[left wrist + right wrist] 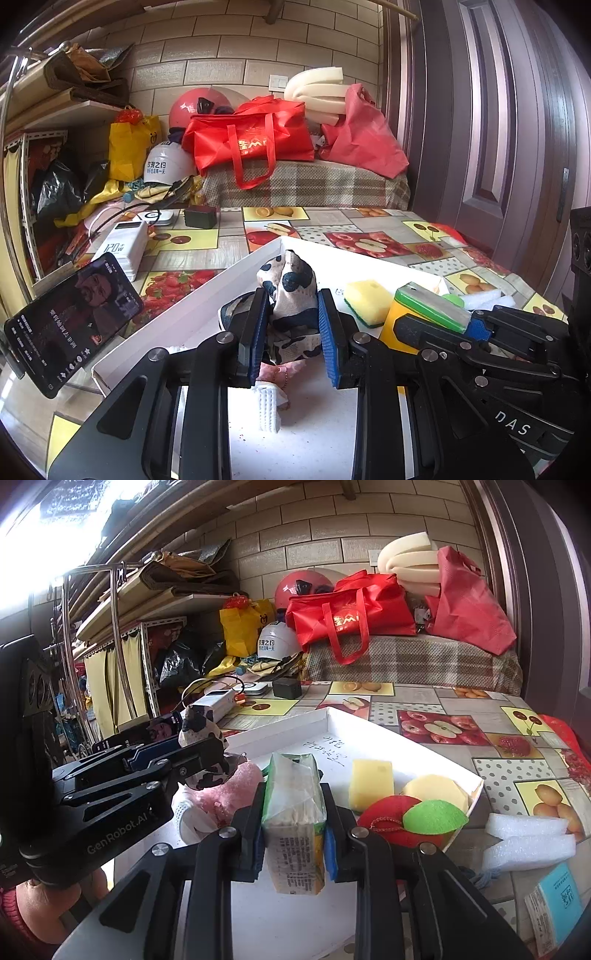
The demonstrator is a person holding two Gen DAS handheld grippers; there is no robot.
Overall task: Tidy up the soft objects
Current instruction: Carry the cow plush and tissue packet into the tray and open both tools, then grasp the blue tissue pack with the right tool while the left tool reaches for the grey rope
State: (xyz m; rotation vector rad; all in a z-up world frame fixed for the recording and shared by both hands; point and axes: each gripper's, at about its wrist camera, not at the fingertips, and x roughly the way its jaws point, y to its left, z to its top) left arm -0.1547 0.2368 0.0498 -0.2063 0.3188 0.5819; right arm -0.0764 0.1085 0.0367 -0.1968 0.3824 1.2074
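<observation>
Left wrist view showed the left gripper [291,328] pinching a cow-print cloth [291,295] between its blue pads, above the near left part of a white tray [207,295]. Below it a pink sock [229,794] lay in the tray. Right wrist view showed the right gripper [293,834] pressed on a tissue pack [295,823], held upright over the tray's near edge. Farther right in the tray lay a yellow sponge [371,782] and a red and green apple-shaped sponge [410,823]. White foam pieces [528,840] lay on the fruit-pattern tablecloth [498,771], right of the tray.
</observation>
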